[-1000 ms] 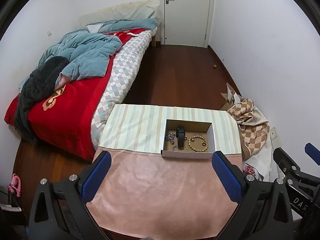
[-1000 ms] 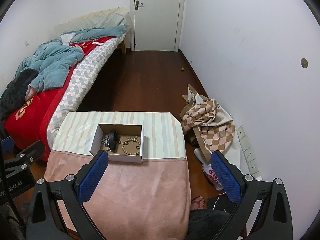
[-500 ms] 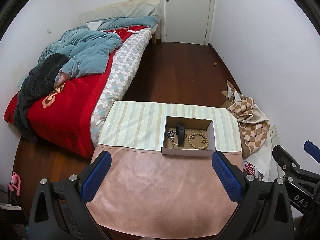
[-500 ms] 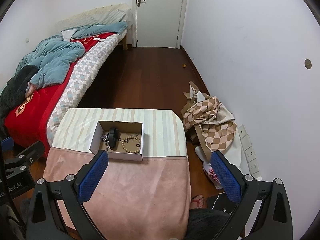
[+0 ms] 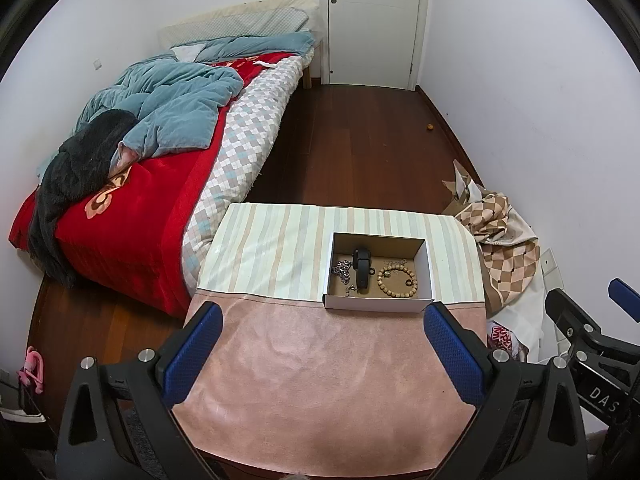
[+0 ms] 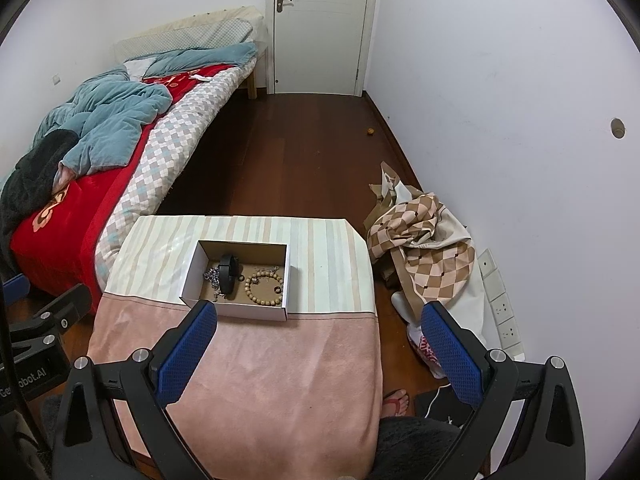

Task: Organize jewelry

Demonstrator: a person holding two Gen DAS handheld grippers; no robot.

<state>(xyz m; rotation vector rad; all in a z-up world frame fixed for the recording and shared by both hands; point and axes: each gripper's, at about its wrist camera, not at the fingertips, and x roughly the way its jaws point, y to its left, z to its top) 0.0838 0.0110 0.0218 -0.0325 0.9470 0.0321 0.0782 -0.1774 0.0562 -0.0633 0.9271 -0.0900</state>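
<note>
Closest in, left gripper (image 5: 320,344) hangs over the pink cloth (image 5: 320,384) w/ blue pads spread wide, nothing between them. Right gripper (image 6: 316,340) same story: pads wide apart, nothing held, one pad over the cloth, the other out past the table edge over the floor. Left wrist cam catches the right gripper's black frame at its right edge; right wrist cam catches the left one's frame at its left edge, so they sit side by side, apart.

Only the right cam shows a foot in a red flip-flop (image 6: 396,402) by the table corner, plus wall sockets (image 6: 500,308) low on the right wall and a round hole (image 6: 617,128) higher up. Only the left cam shows pink slippers (image 5: 32,368) on the floor at far left.

Next out, white cardboard box (image 5: 378,272) sits on the striped cloth (image 5: 276,252), near edge right at the seam w/ the pink. Inside: silver chain (image 5: 342,270) on the left, black band (image 5: 361,268) in the middle touching it, wooden bead bracelet (image 5: 397,280) on the right, small dark ring (image 5: 409,283) inside the bead loop. Nothing blocks the box.

Beyond: checkered fabric heap (image 5: 504,236) on the floor to the right, bed (image 5: 160,184) w/ red blanket and blue quilt to the left, small orange thing (image 5: 430,127) by the skirting, white door (image 5: 374,20) at the back.

Writing: "DAS" on the right gripper's frame in the left cam; "obot.AI" part-readable on the left one's frame in the right cam.
</note>
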